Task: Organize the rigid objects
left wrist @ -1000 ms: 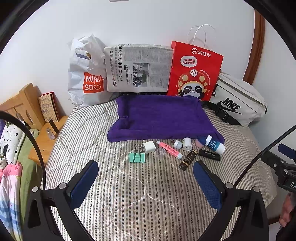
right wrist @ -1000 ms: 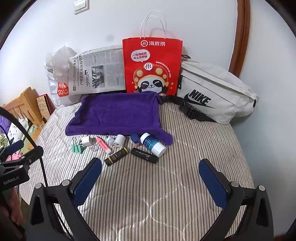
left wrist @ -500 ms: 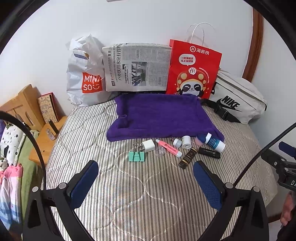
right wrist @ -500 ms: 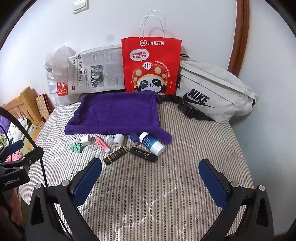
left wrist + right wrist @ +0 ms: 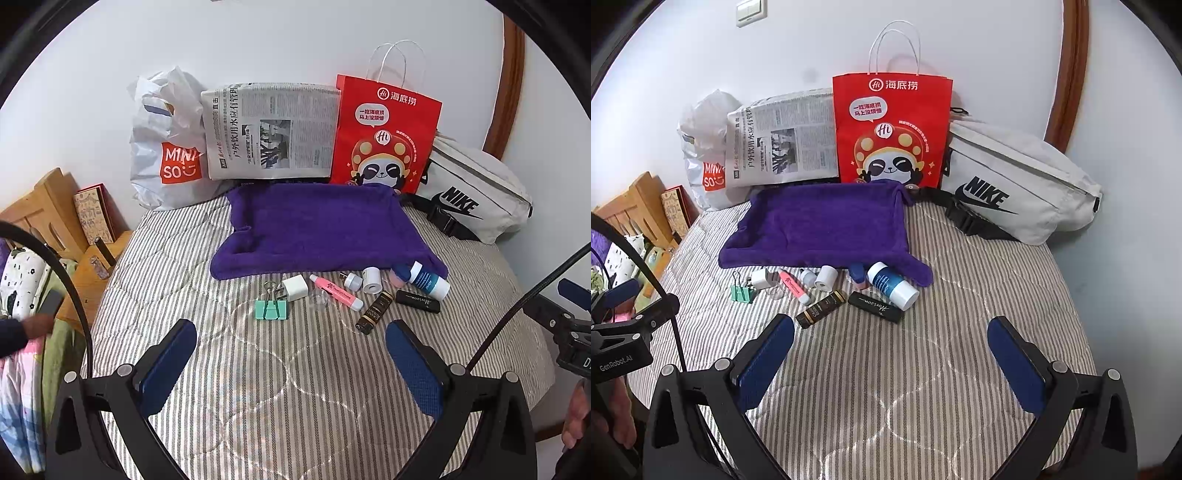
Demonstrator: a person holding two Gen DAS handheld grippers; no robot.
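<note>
Small objects lie in a row on the striped bed just in front of a purple towel (image 5: 321, 229) (image 5: 820, 229): a green binder clip (image 5: 271, 309) (image 5: 741, 293), a white charger plug (image 5: 294, 288) (image 5: 760, 278), a pink highlighter (image 5: 335, 292) (image 5: 793, 286), a white cap (image 5: 371, 280) (image 5: 825, 277), a blue-and-white bottle (image 5: 428, 283) (image 5: 892, 285), a brown tube (image 5: 375, 312) (image 5: 822, 308) and a black tube (image 5: 418, 301) (image 5: 874, 306). My left gripper (image 5: 291, 354) and my right gripper (image 5: 892, 350) hover open and empty, short of the row.
Against the wall stand a white Miniso bag (image 5: 166, 147), a newspaper (image 5: 269, 129), a red panda paper bag (image 5: 892, 129) and a white Nike waist bag (image 5: 1015, 184). A wooden bedside stand (image 5: 44, 214) with a book sits left. Bare striped mattress (image 5: 905, 387) lies near the grippers.
Both views have drifted slightly, so the row of objects sits a little higher in the frames. Nothing on the bed moved, and both grippers stayed open.
</note>
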